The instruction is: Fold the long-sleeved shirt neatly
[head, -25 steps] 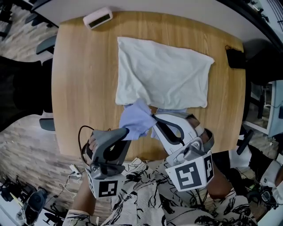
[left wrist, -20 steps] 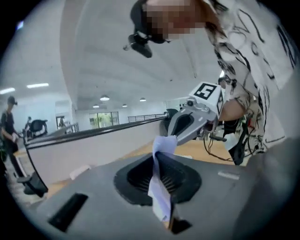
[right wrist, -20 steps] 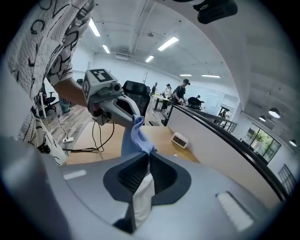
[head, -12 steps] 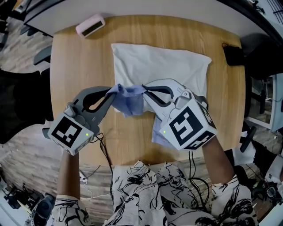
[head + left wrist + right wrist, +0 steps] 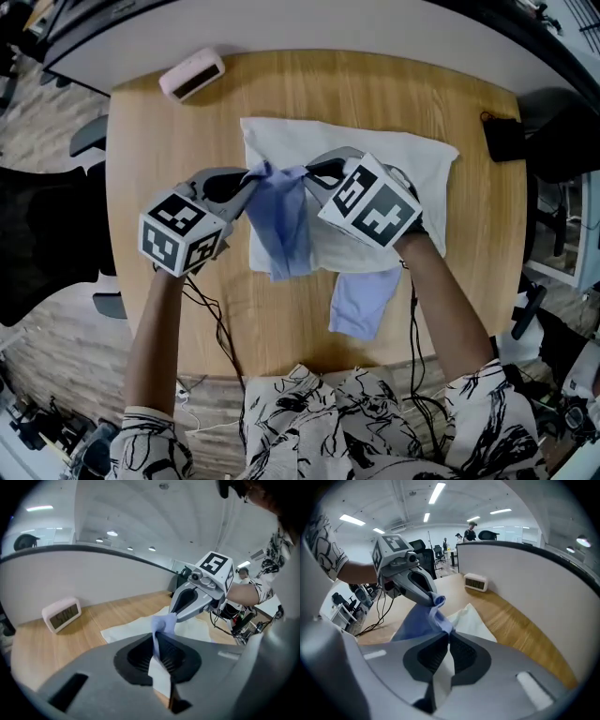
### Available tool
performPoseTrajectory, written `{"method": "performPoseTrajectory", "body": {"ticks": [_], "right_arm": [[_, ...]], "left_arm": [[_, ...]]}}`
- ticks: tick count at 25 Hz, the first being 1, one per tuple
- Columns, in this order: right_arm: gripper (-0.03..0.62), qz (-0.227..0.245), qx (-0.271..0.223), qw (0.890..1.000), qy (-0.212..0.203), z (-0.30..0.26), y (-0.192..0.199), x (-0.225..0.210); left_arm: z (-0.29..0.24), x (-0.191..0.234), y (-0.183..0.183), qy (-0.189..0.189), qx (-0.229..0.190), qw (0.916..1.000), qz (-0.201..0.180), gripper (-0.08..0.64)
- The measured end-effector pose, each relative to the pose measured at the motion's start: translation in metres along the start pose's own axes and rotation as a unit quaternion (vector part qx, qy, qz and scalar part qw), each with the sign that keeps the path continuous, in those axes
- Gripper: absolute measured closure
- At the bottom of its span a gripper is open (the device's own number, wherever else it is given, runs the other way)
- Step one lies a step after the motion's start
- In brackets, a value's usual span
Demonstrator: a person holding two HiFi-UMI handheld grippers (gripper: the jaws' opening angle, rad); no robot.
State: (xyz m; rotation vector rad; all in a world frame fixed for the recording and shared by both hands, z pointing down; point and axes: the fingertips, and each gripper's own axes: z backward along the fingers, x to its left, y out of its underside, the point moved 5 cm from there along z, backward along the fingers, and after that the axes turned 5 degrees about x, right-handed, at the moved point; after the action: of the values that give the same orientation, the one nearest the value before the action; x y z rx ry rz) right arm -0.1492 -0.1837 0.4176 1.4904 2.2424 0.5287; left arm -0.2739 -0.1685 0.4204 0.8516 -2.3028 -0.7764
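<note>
The left gripper (image 5: pixel 249 178) and right gripper (image 5: pixel 311 174) each clamp the periwinkle-blue fabric long-sleeved shirt (image 5: pixel 286 225). It droops limp and light, so hem corners probably suit gripping best.

Office, desk chairs (image 5: pixel 418 545), ceiling strip lights (image 5: pixel 438 492)

Wooden table (image 5: pixel 150 141) carried a white cloth (image 5: pixel 417 159) spread flat toward its far side. The left gripper (image 5: pixel 251 178) and right gripper (image 5: pixel 315 172) were positioned over the cloth's left part, tips close together. Each was pinched onto the top edge of the pale blue shirt (image 5: pixel 286 225). The shirt hung from them in a bunched fold, and a further portion lay on the table beneath the right forearm. A small pink device (image 5: pixel 191 75) sat near the far left corner. A black object (image 5: pixel 506 139) sat at the right edge.
</note>
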Motion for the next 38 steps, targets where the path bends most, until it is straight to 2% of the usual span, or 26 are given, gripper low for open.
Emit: {"method": "performPoseTrajectory", "body": {"ticks": [7,14,16,19,21,23,25,27,29,33,38], "right_arm": [[0.566,-0.081,0.038,0.996,-0.029,-0.056,0.015,-0.04],[0.565,-0.145,0.073,0.986,-0.047,-0.087,0.031,-0.062],[0.56,-0.167,0.064,0.983,-0.05,-0.089,0.032,-0.067],[0.518,-0.219,0.021,0.974,-0.063,-0.087,0.034,-0.075],[0.491,-0.251,-0.008,0.966,-0.057,-0.083,0.038,-0.082],[0.486,-0.257,-0.02,0.965,-0.037,-0.075,0.044,-0.084],[0.46,-0.25,-0.027,0.968,-0.016,-0.064,0.049,-0.078],[0.445,-0.239,-0.04,0.97,0.002,-0.05,0.052,-0.069],[0.418,-0.216,-0.059,0.975,0.004,-0.033,0.052,-0.054],[0.403,-0.166,-0.087,0.982,-0.015,-0.002,0.061,0.003],[0.402,-0.145,-0.106,0.983,-0.04,0.012,0.087,0.087]], "left_arm": [[-0.042,0.045,0.013,0.013,0.023,0.9958,0.087,0.541],[-0.073,0.075,0.033,0.03,0.031,0.9841,0.172,0.538],[-0.077,0.079,0.036,0.032,0.027,0.9809,0.19,0.521],[-0.077,0.086,0.04,0.017,0.018,0.9781,0.206,0.435],[-0.076,0.09,0.041,0.008,0.006,0.9765,0.215,0.389],[-0.071,0.091,0.04,-0.004,-0.009,0.9768,0.214,0.346],[-0.064,0.093,0.039,-0.027,-0.025,0.9777,0.207,0.333],[-0.054,0.093,0.037,-0.045,-0.043,0.9786,0.196,0.324],[-0.04,0.082,0.03,-0.047,-0.066,0.9812,0.175,0.316],[0.002,0.02,0.028,-0.046,-0.097,0.9889,0.102,0.319],[0.029,-0.074,0.079,-0.055,-0.063,0.9963,0.02,0.331]]}}
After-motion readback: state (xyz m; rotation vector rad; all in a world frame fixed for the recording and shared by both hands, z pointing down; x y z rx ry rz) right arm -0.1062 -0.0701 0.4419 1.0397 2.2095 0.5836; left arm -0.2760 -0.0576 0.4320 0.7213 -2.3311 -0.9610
